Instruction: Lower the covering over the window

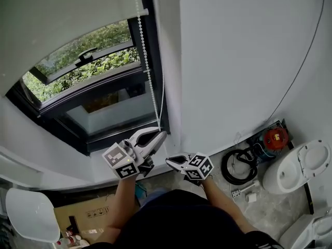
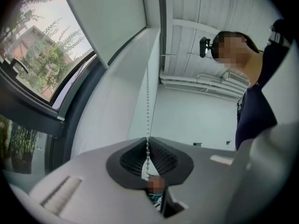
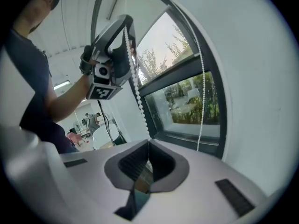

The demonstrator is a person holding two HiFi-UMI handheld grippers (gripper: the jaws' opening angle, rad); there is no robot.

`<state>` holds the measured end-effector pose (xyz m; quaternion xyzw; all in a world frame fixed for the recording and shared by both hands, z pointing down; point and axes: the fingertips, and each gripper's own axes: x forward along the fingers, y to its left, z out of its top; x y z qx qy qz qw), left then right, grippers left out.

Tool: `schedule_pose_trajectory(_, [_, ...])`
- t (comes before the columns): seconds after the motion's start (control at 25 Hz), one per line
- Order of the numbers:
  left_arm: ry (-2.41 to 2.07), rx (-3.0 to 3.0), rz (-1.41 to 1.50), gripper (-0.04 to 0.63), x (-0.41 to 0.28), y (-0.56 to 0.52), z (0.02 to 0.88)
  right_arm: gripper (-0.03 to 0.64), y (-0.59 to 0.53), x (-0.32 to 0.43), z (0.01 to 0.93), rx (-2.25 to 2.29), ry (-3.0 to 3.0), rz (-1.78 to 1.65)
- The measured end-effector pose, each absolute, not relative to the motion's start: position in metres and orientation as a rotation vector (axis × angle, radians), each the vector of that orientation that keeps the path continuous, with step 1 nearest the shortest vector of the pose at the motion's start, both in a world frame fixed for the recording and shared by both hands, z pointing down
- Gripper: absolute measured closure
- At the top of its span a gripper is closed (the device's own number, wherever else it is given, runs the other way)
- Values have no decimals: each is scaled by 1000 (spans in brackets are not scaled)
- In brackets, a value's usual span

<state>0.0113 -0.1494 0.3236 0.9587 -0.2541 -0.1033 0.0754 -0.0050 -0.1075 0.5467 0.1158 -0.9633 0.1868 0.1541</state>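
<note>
The blind (image 1: 62,19) sits high, up at 11 o'clock in the head view, covering only the top of the window (image 1: 88,87), with glass and trees showing below its bottom edge. The chain (image 1: 150,77) drops from the blind's right end, down the frame toward 6 o'clock. At its lower end is the left gripper (image 1: 160,134), jaws pressed together and pinching the beads. Its own view shows the chain rising from the closed pads toward 12 o'clock. Just off it at 5 o'clock is the right gripper (image 1: 170,161), jaws together too. In its own view one strand comes down from the left gripper at 11 o'clock and ends pinched at its tips. The other strand hangs free at 2 o'clock. A white wall (image 1: 233,61) fills the right. On the floor at 4 o'clock are a coiled hose (image 1: 237,166) and a toilet (image 1: 295,170). A box (image 1: 88,211) lies at 7 o'clock.
</note>
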Motion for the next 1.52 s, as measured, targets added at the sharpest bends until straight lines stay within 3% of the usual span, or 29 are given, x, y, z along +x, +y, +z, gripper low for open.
schedule_pose_trajectory(0.24, [-748,2909,-84,572,15,-144,356,604,-99,-6,576,299,-2605,389])
schedule_pose_trajectory(0.56, [-733,2825,-192,572,10,-142,361,603,-92,-9,581,278,-2593,381])
schedule_pose_trajectory(0.8, [-726,2792,-36,572,13,-142,400,603,-88,3,597,273,-2516,369])
schedule_pose_trajectory(1.32, [-720,2701,-181,572,-1,-148,409,603,-95,-1,587,317,-2557,428])
schedule_pose_trajectory(1.52, [-674,2730,-99,572,16,-148,426,603,-101,-1,579,347,-2599,448])
